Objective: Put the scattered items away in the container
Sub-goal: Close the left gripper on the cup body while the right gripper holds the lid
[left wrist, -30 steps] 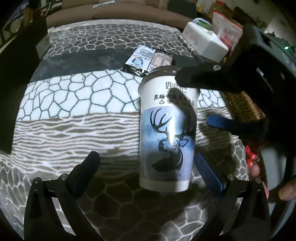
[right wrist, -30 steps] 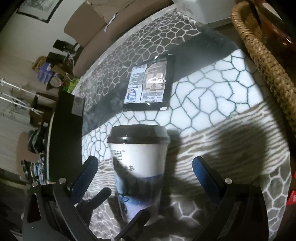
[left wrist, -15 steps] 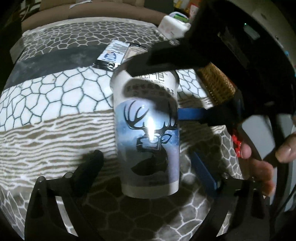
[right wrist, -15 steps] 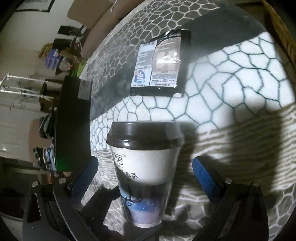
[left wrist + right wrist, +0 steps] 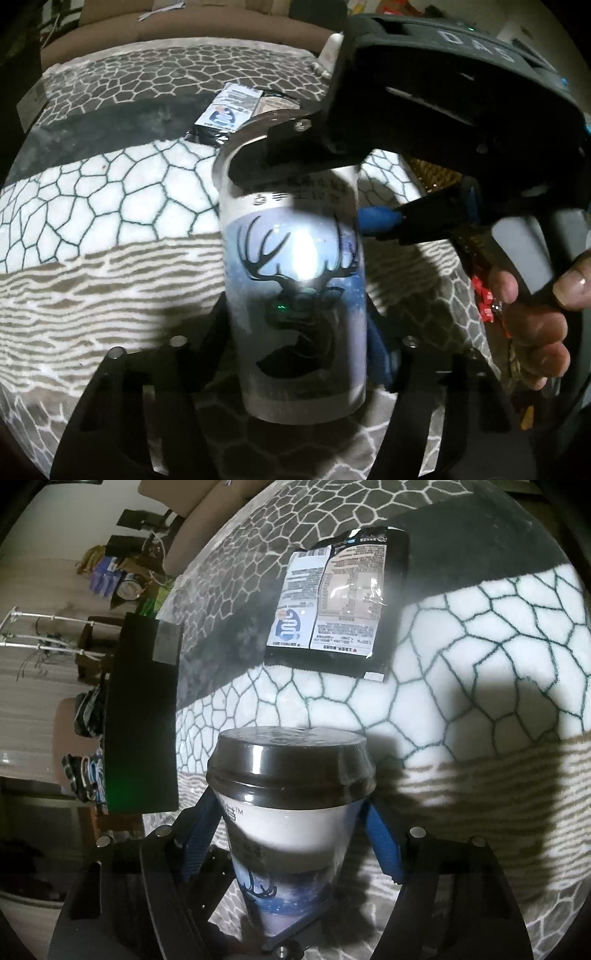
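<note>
Now | step: both my grippers' jaws, just closing, clamp the cup point(image 5: 295, 295) – left gripper point(image 5: 295, 332) low, right gripper point(image 5: 291, 834) under lid | next: lift level toward basket point(image 5: 436, 173).

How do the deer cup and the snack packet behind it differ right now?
The deer cup stands upright; the snack packet lies flat. The cup sits between both grippers' closing jaws; the packet lies apart, untouched. The cup is tall and round, the packet thin and rectangular. Both rest on the patterned blanket.
</note>
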Action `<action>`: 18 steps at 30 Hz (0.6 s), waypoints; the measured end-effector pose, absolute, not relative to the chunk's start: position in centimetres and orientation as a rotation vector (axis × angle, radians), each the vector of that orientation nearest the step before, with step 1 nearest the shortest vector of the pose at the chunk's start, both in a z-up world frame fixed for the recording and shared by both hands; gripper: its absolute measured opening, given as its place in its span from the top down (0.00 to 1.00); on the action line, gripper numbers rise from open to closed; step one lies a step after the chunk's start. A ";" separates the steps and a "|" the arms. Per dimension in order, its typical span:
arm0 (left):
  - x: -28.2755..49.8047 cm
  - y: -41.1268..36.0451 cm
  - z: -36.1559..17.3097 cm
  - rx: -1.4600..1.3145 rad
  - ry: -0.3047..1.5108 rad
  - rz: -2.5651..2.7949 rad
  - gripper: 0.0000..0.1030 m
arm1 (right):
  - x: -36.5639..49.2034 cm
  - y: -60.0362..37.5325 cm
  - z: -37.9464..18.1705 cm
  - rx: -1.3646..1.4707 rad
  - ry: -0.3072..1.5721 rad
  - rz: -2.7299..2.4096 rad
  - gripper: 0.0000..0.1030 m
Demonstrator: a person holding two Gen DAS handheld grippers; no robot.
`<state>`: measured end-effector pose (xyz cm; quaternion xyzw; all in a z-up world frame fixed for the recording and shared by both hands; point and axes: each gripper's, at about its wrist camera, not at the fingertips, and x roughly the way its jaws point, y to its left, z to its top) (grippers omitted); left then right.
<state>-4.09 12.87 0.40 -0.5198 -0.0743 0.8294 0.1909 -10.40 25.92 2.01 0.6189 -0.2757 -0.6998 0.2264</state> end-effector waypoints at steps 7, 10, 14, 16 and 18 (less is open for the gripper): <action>-3.6 13.2 0.8 -1.463 -0.180 2.330 0.41 | -9.8 26.2 2.6 1.679 -0.771 -1.936 0.27; -3.8 13.7 1.5 -1.459 -0.167 2.336 0.42 | -9.3 26.4 3.2 1.670 -0.777 -1.945 0.27; -3.1 13.6 2.7 -1.441 -0.161 2.345 0.42 | -8.6 26.3 4.7 1.652 -0.765 -1.962 0.27; -2.6 13.4 3.4 -1.430 -0.162 2.352 0.42 | -8.3 26.2 5.7 1.639 -0.757 -1.976 0.27; -2.2 13.1 4.1 -1.417 -0.168 2.360 0.42 | -7.9 26.1 6.7 1.624 -0.749 -1.989 0.27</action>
